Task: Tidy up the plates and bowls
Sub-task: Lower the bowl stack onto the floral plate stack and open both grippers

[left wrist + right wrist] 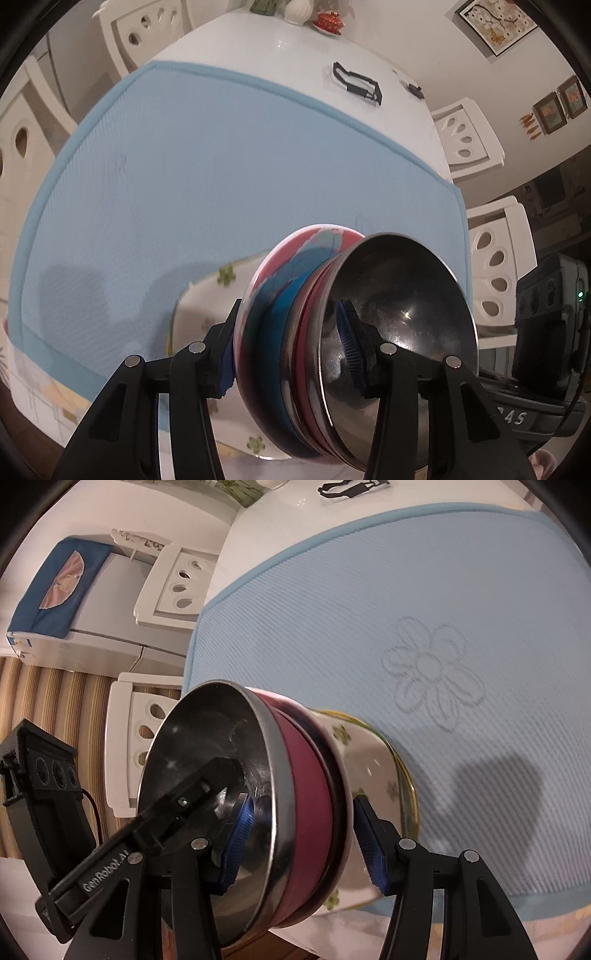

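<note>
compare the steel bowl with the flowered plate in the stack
The steel bowl is bare, shiny metal; the flowered plate is glossy white with small green flowers and a gold rim. The bowl is deep and sits at one end of the stack, its hollow facing out; the plate is shallower and sits at the opposite end. Both are round, tilted on edge, and clamped in the same stack over the blue mat.

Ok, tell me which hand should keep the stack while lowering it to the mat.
Right. The right gripper clamps the whole stack, from steel bowl to flowered plate. The left gripper seems to stop short of that plate, so probably free it first.
</note>
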Motion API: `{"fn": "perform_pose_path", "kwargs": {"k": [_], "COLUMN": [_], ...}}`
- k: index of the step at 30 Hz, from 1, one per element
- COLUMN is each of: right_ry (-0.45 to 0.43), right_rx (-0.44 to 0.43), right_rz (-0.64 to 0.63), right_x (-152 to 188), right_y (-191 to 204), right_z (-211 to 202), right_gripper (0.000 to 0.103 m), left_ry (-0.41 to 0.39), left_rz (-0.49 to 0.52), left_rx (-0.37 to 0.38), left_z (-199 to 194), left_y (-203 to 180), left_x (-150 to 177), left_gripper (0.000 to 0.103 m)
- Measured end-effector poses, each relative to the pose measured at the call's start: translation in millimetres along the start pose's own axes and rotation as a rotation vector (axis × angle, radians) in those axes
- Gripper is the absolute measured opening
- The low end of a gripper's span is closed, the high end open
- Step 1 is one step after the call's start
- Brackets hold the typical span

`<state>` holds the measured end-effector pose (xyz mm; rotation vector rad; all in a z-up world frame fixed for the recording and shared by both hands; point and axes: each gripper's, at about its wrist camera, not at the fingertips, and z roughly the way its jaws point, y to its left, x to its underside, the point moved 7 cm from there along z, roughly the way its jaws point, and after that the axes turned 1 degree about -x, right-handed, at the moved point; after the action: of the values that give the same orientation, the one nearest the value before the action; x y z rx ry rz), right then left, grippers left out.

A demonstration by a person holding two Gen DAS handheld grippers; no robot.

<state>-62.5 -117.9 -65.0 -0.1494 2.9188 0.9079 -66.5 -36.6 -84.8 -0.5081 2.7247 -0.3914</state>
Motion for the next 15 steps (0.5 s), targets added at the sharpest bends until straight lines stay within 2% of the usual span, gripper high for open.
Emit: {"fn": "perform_pose_path", "kwargs": {"k": [7,15], "right_ry": [0.010,0.013], "right_rx": [0.040,0.060], "right_rz": [-0.015,-0.044], "right_x": [16.2,21.8], "right_y": [-6.2,-0.5], "right_z": [10.1,27.7], "right_gripper": [0.054,0.054], "left_ry": [0.021,0.022], "left_rz": [-0.018,0.037], "left_rx": [0.015,0.002], "left_z": [12.1,18.5], "left_y": [10.8,21.4], "left_x": [19.6,23.0], "left_gripper": [0.044,0.045]}}
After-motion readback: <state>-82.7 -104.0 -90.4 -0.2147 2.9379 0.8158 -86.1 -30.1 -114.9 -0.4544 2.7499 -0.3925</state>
